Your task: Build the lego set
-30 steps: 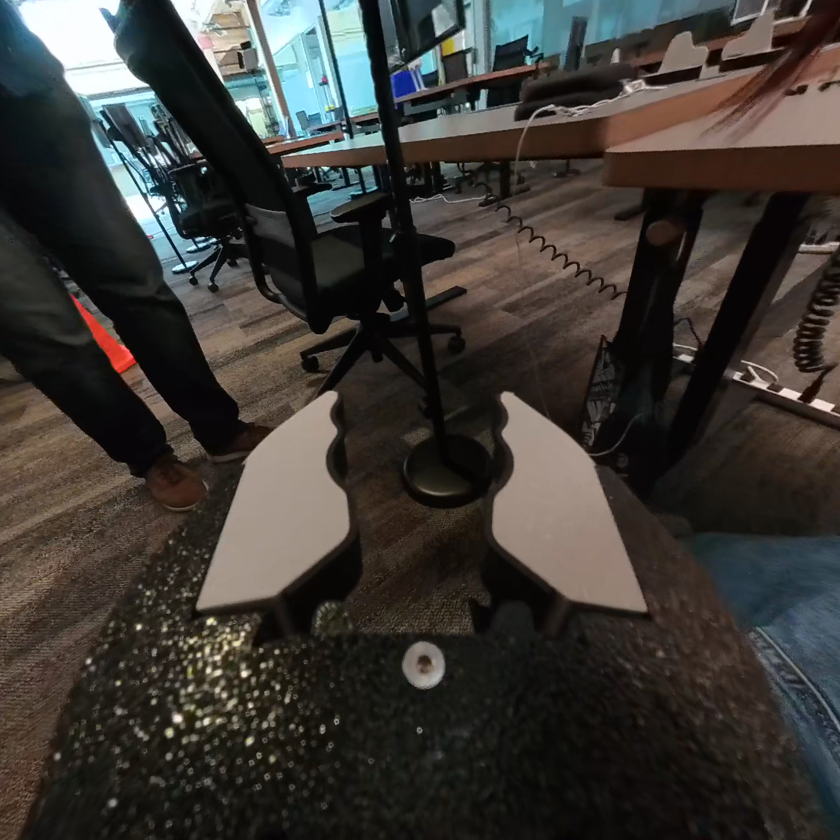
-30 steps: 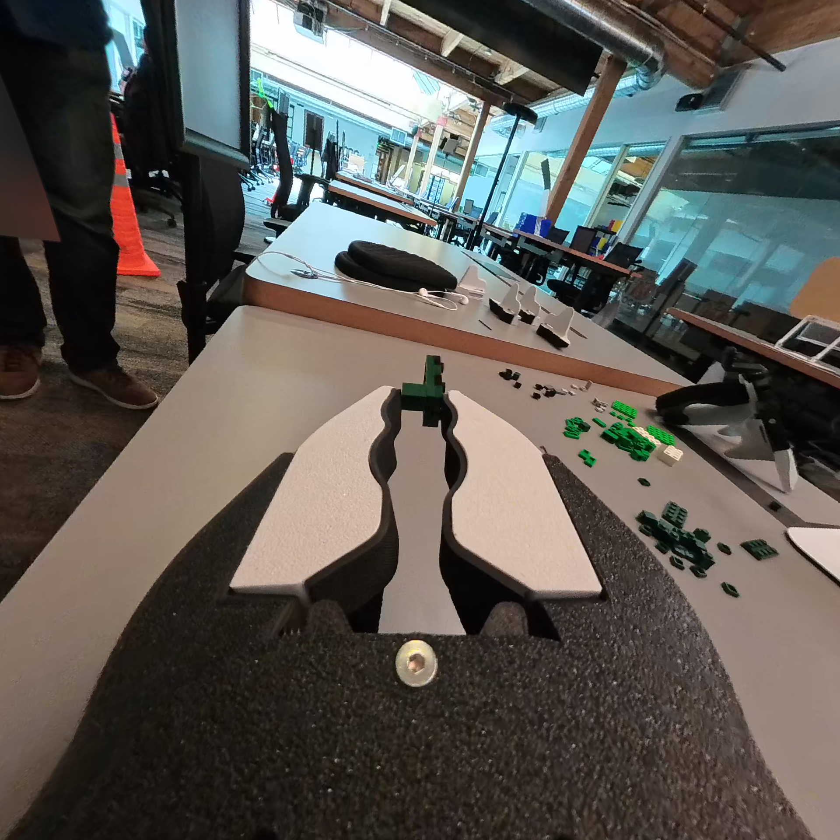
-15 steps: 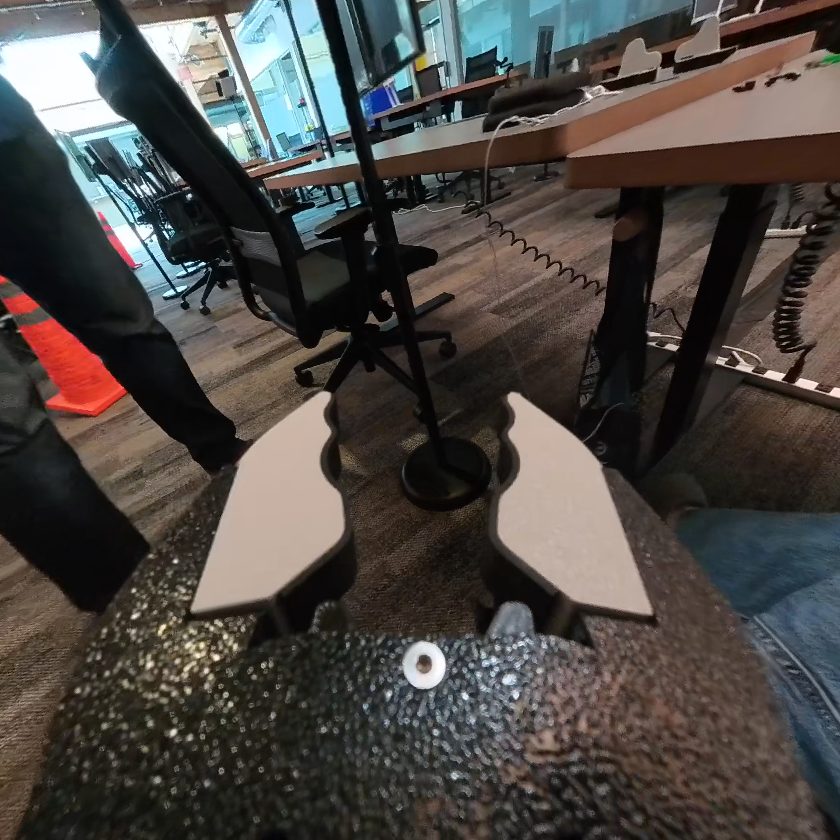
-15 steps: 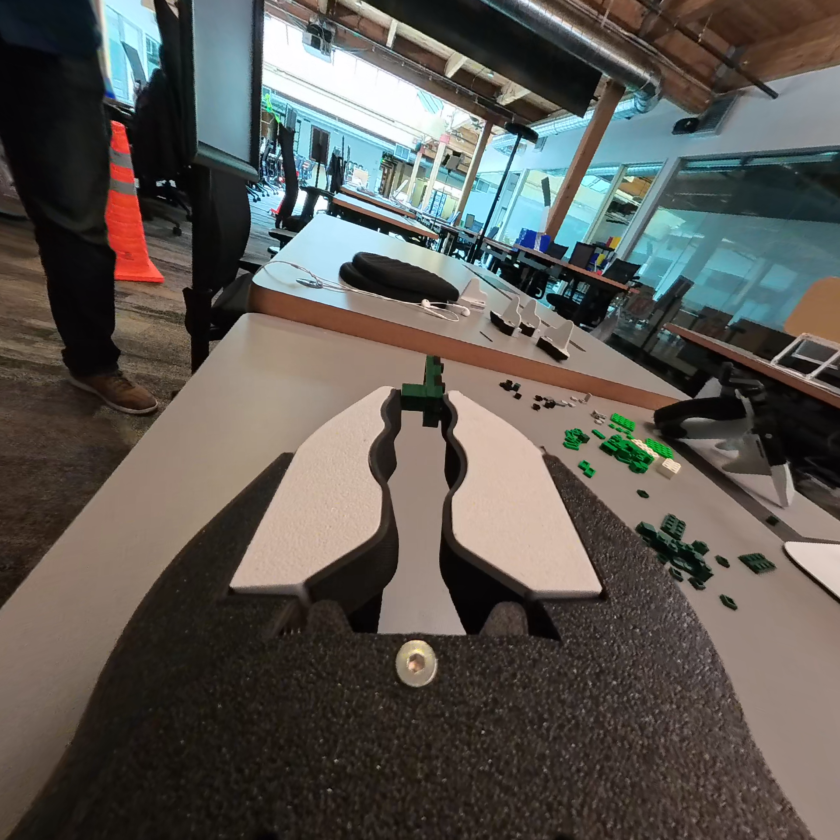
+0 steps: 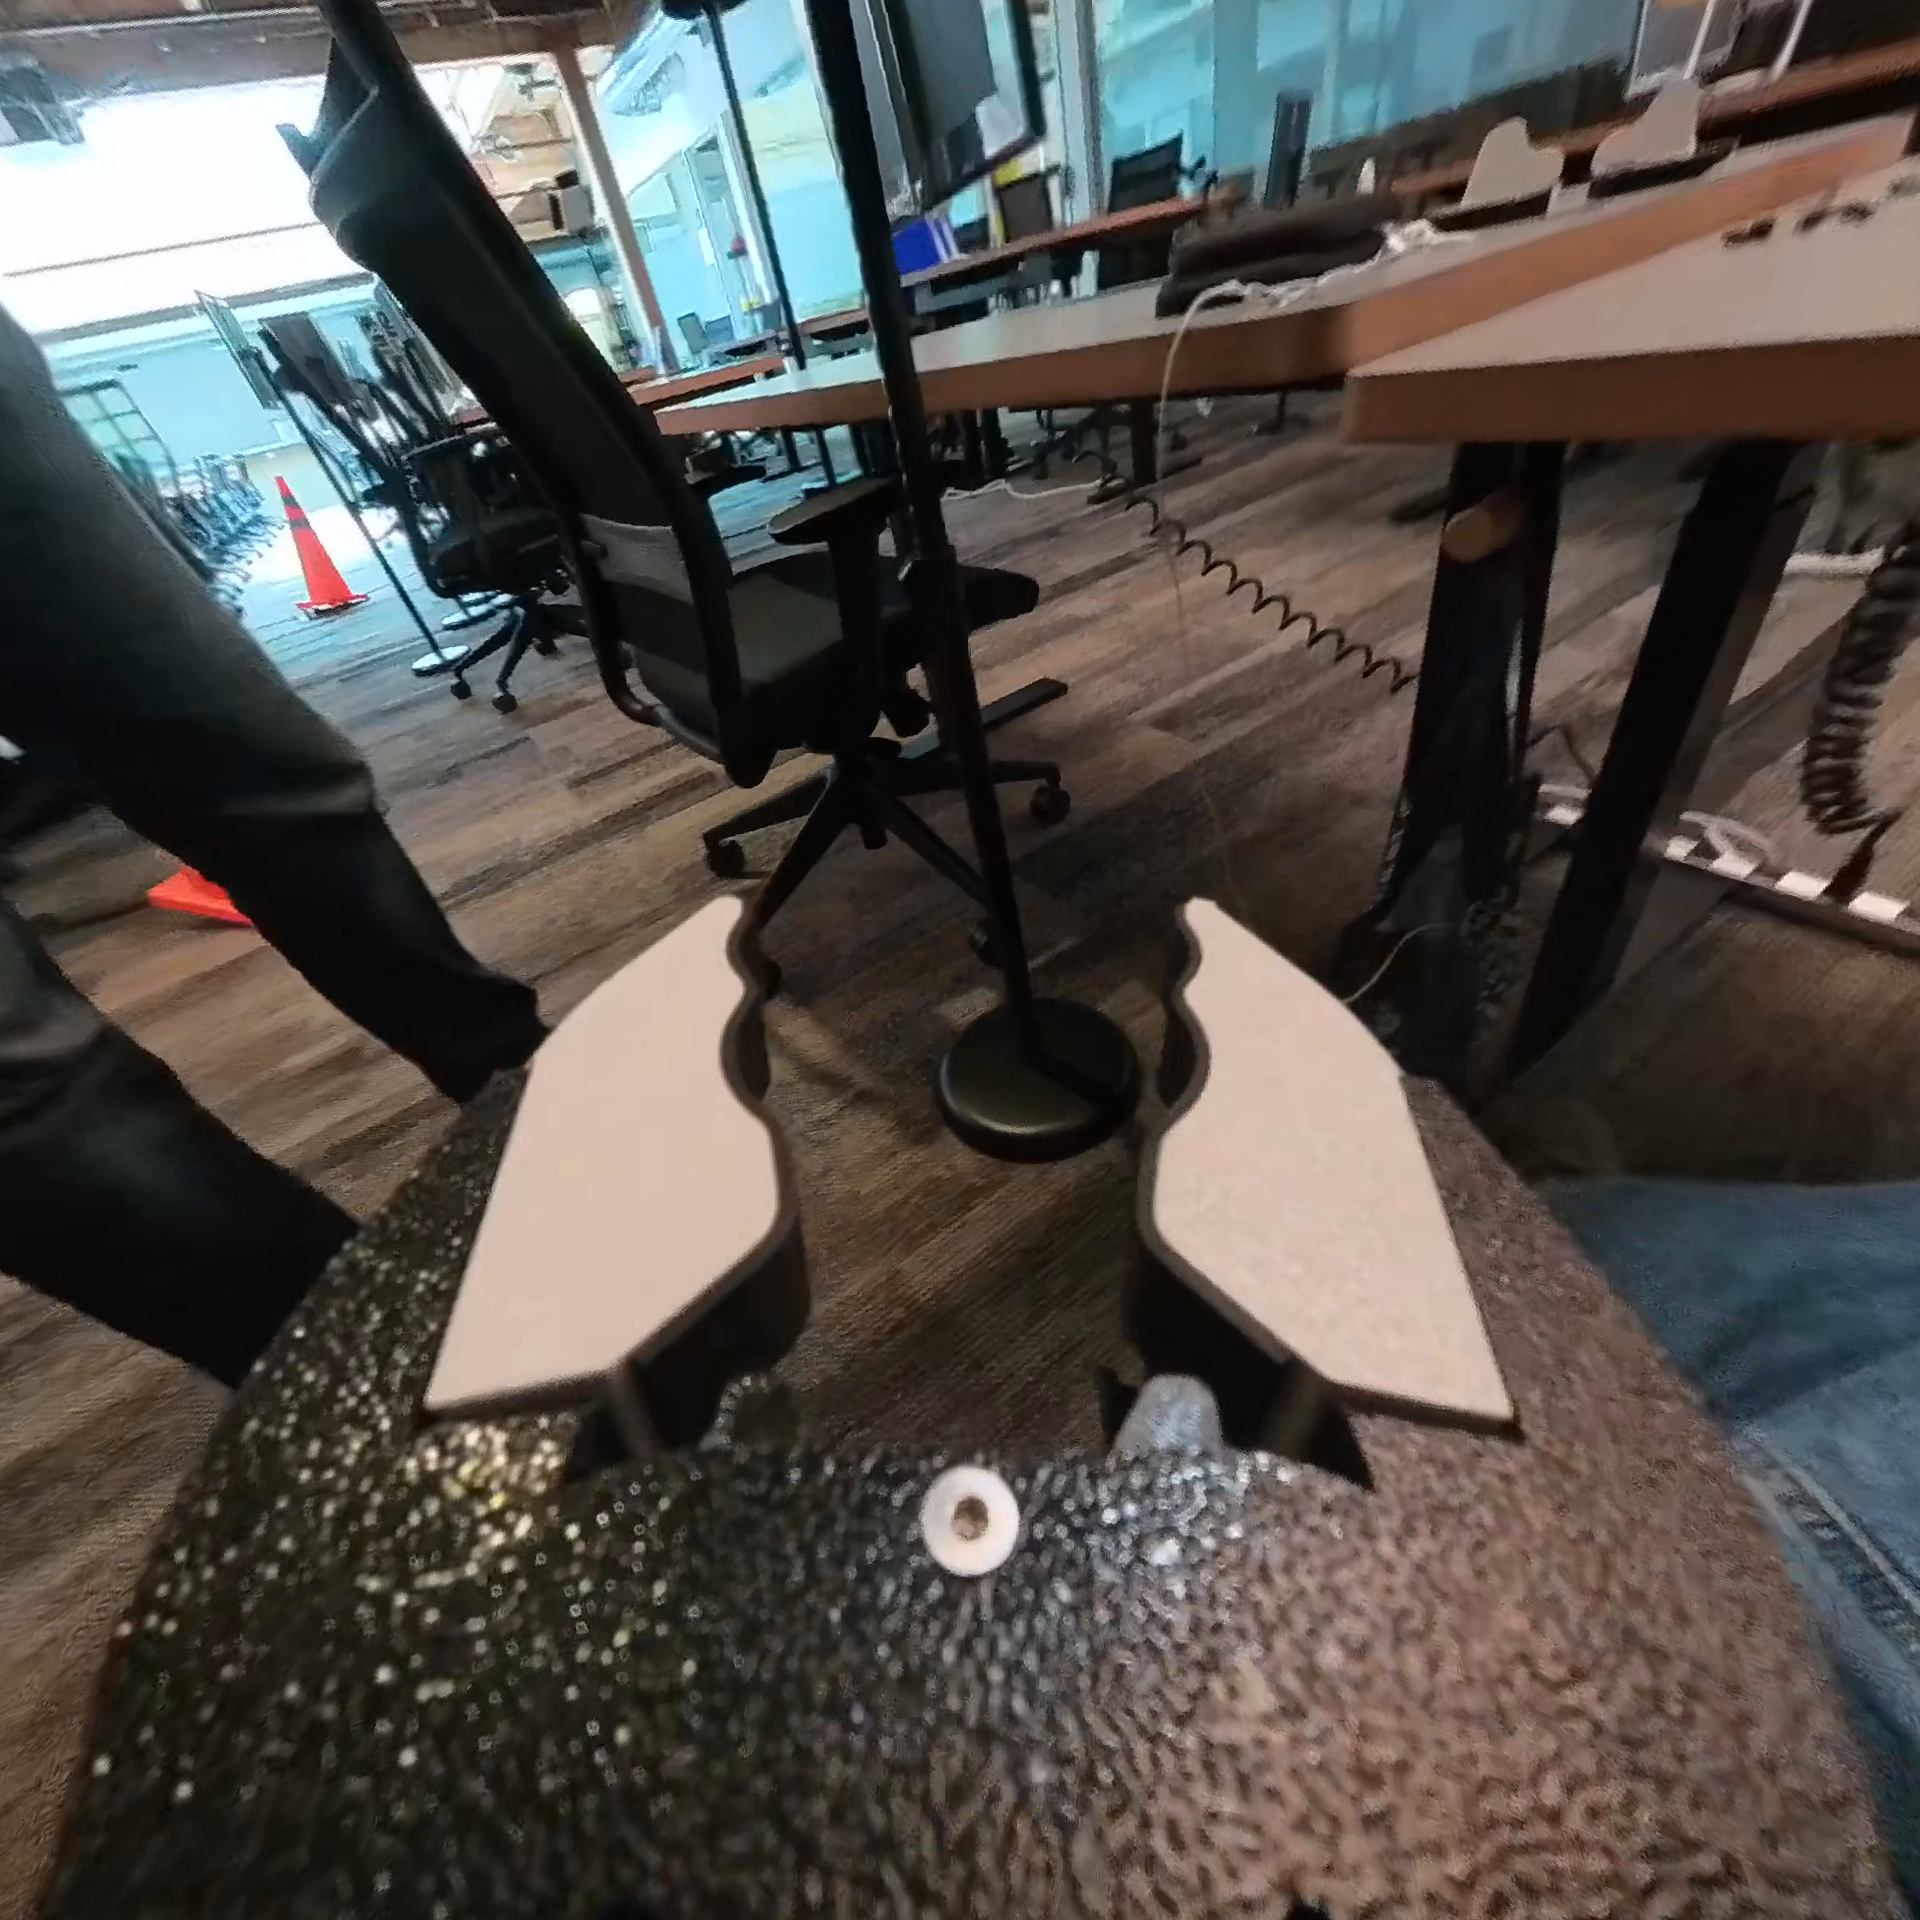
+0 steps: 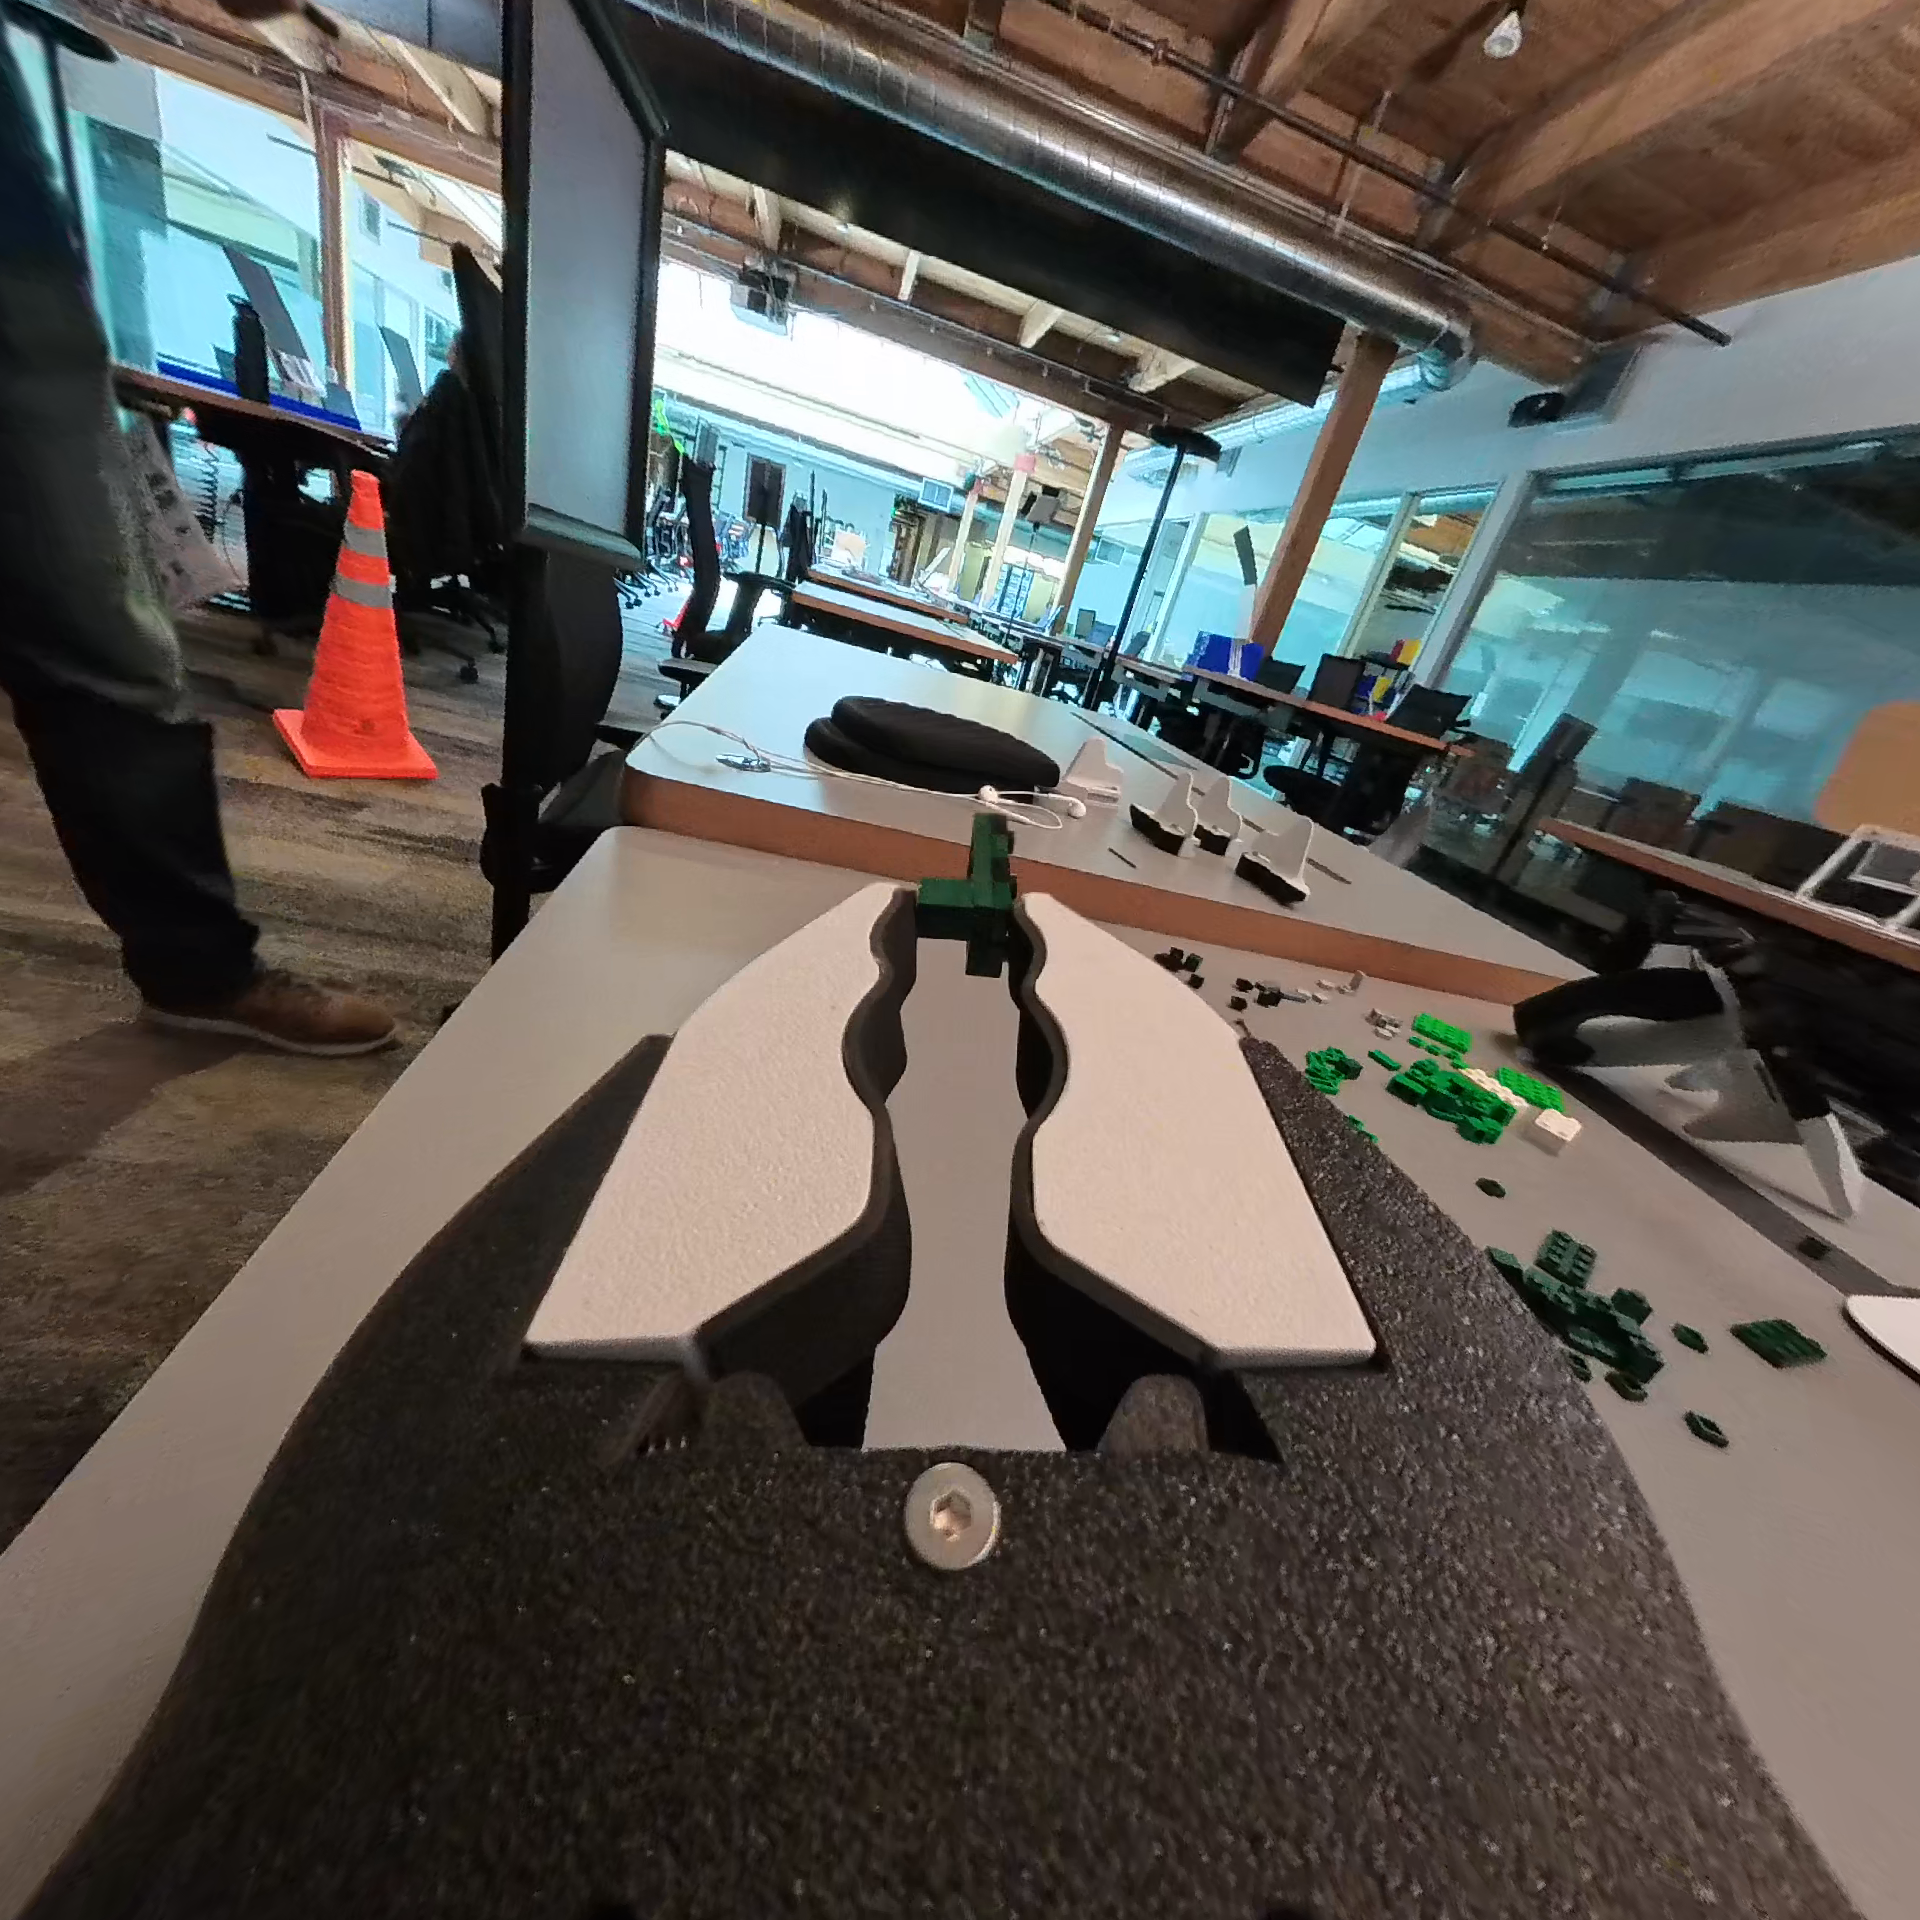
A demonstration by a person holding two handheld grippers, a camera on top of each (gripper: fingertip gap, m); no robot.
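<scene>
Between right gripper (image 6: 966,914) fingers: unmarked green lego piece (image 6: 975,896).

— How much of that green lego piece (image 6: 977,902) can you make out from here?

— Only its top and middle; the fingertips (image 6: 1039,935) of the right gripper (image 6: 964,920) cover its sides, so I can't count the bricks in it.

— And the loose green bricks (image 6: 1455,1091) on the grey table (image 6: 665,956)?

— Too small to sort by shape. The dark green pile (image 6: 1590,1309) is one blurry clump.

— The person (image 5: 197,790) walking by?

— Cut off at the edge; legs only. The far desktop (image 5: 1662,322) is smeared, and whatever lies on it I can't tell.
</scene>
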